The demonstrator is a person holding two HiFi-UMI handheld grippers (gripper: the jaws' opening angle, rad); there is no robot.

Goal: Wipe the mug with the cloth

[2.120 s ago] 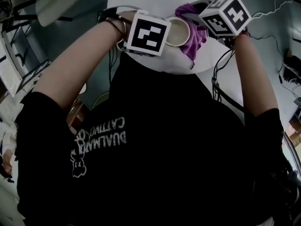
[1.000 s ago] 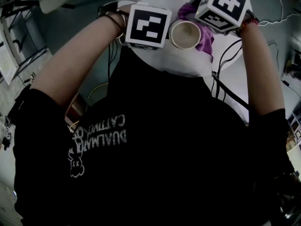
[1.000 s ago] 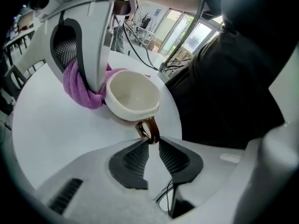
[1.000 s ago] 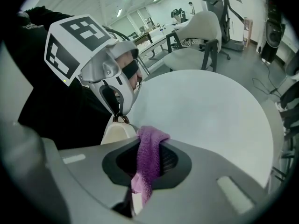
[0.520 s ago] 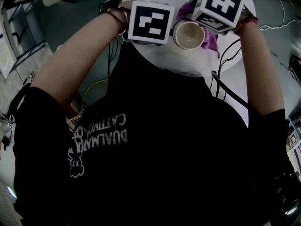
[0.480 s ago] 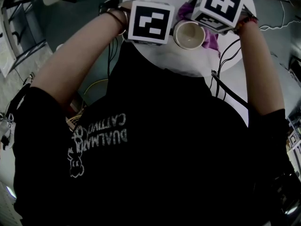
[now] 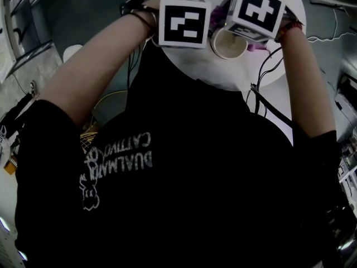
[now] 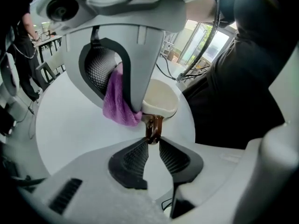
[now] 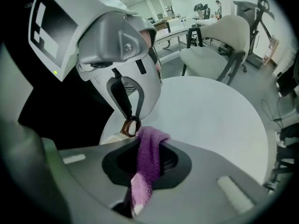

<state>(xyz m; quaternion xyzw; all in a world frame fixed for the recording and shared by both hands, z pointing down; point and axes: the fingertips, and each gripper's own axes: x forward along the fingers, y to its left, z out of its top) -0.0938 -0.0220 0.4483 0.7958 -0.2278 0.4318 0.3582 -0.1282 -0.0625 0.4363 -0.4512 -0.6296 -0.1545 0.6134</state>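
Observation:
A cream mug (image 7: 228,44) with a brown handle (image 8: 153,127) is held over the round white table (image 7: 223,74). My left gripper (image 8: 153,143) is shut on that handle, and the mug's rim (image 8: 160,104) shows just beyond its fingertips. My right gripper (image 9: 148,148) is shut on a purple cloth (image 9: 150,139), which bunches up between its pads and hangs back toward the camera. In the left gripper view the cloth (image 8: 119,107) is pressed against the mug's outer side. In the head view the two marker cubes (image 7: 184,22) (image 7: 254,13) hide both pairs of jaws and most of the cloth.
The person's black shirt (image 7: 195,166) fills the lower head view. Cables (image 7: 266,66) hang off the table's right edge. Beige chairs (image 9: 219,45) and desks stand beyond the table's far edge. The tabletop (image 9: 210,111) around the mug is bare.
Both grippers and the mug have shifted right and up in the head view. The right cube has rolled over the mug's far side, so much less of the purple cloth shows.

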